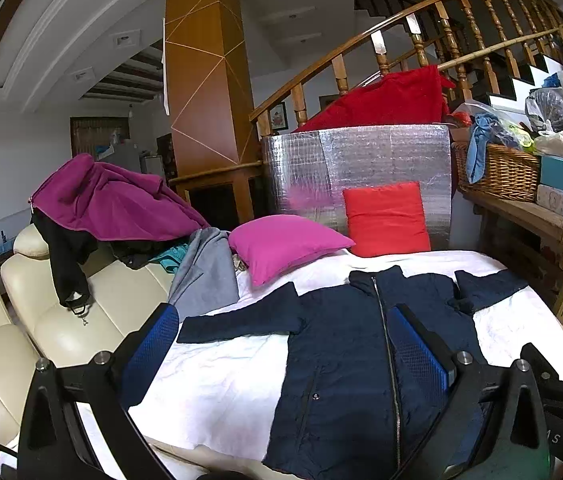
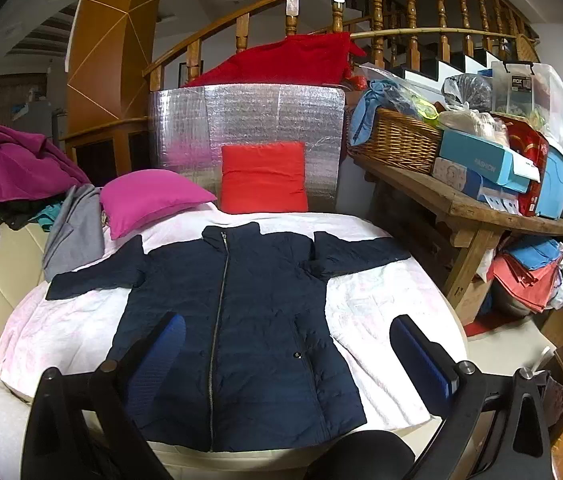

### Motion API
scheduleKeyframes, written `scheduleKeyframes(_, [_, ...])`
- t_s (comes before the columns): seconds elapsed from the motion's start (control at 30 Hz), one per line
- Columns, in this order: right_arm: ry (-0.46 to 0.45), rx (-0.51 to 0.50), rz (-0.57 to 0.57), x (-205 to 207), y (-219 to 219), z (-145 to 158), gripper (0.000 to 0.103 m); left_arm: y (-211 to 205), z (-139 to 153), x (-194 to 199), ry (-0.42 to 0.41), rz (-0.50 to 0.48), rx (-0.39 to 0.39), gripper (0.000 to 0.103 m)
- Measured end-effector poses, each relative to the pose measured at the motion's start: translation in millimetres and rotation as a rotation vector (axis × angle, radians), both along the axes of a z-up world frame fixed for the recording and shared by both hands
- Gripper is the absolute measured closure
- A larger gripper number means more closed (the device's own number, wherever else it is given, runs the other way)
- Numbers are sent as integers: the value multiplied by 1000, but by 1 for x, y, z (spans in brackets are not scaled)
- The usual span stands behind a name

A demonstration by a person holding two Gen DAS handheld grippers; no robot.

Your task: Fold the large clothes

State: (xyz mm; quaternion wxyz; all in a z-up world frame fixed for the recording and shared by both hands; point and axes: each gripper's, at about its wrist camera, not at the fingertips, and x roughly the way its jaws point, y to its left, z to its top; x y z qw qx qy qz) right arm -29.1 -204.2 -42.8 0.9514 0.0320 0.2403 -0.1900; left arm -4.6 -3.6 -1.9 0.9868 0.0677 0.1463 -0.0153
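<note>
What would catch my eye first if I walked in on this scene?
A navy jacket lies spread flat, zipped, sleeves out, on a white sheet. Behind it sit a magenta pillow and a red pillow against a silver foil panel.

pillows (image 2: 153, 196) behind, sheet (image 2: 369, 296) open – bench (image 2: 477, 208) right

Navy jacket (image 2: 241, 320) lies flat, front up, on white sheet (image 2: 377, 300), zip closed top to hem, collar at far end toward pillows. Both sleeves spread out sideways, approx. straight; the sleeve on the right of the view shows some bunching at armpit. Quilted fabric, small snap btn near pocket. Hem at near edge.
</note>
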Motion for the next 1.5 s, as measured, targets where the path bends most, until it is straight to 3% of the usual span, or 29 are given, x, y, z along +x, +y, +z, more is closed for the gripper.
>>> scheduleKeyframes(1.5, [6,-16,8,5,10,3,0,4,-4,2,-2,-6,5,0])
